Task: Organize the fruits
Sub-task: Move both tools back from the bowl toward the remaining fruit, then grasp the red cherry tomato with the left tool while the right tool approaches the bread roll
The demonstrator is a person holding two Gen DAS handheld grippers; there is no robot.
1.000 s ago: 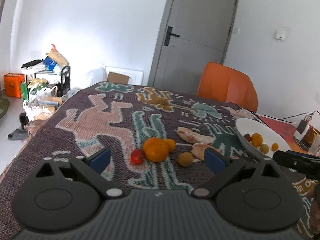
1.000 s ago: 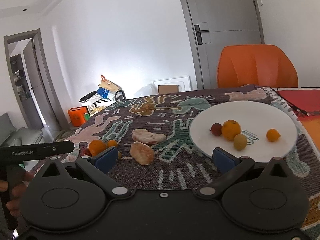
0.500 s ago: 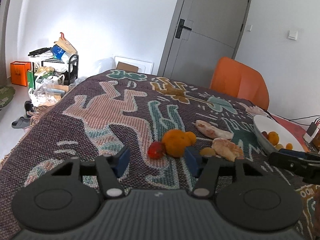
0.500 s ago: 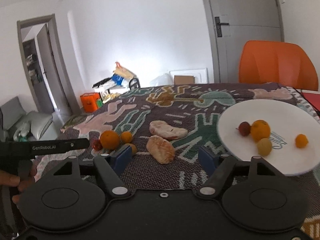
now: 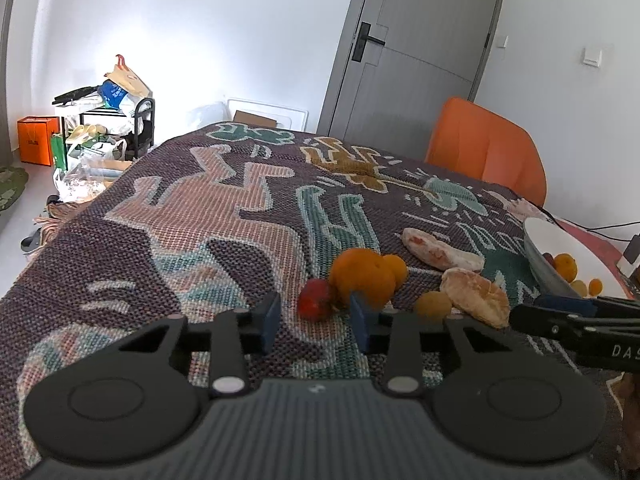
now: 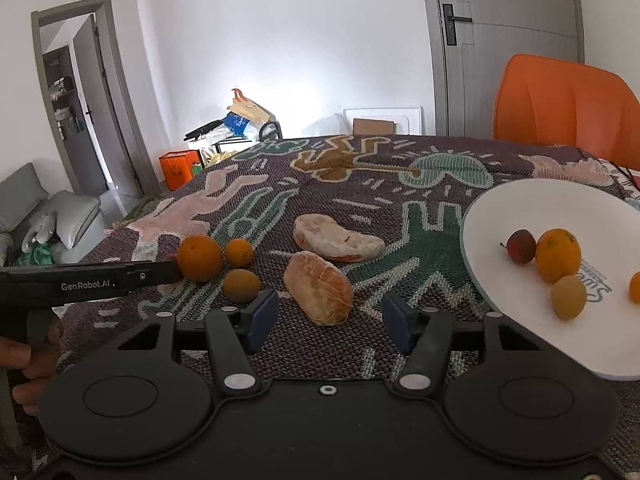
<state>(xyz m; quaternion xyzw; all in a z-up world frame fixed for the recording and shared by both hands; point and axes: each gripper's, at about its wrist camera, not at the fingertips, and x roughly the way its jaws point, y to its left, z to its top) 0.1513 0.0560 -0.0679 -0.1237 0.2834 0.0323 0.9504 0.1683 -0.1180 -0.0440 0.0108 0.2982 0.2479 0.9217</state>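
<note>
On the patterned cloth lie a small red fruit (image 5: 315,305), a big orange (image 5: 362,276), a small orange (image 5: 396,267), a yellow fruit (image 5: 433,304) and two peeled citrus pieces (image 5: 474,295) (image 5: 440,250). My left gripper (image 5: 316,318) is open, its jaws on either side of the red fruit, just short of it. My right gripper (image 6: 328,316) is open, its jaws around the near end of the closer peeled piece (image 6: 318,286). The white plate (image 6: 520,200) at the right holds a dark red fruit (image 6: 521,246), an orange (image 6: 558,255), a yellow fruit (image 6: 568,297) and another small orange.
An orange chair (image 5: 486,154) stands behind the table's far right side. The grey door (image 5: 408,52) is beyond it. A cluttered rack (image 5: 104,120) and orange bag (image 5: 38,140) stand on the floor at the left. Cables lie past the plate.
Both grippers have moved forward toward the fruit and their jaws have narrowed. The left now frames the red fruit, the right the near peeled piece.
</note>
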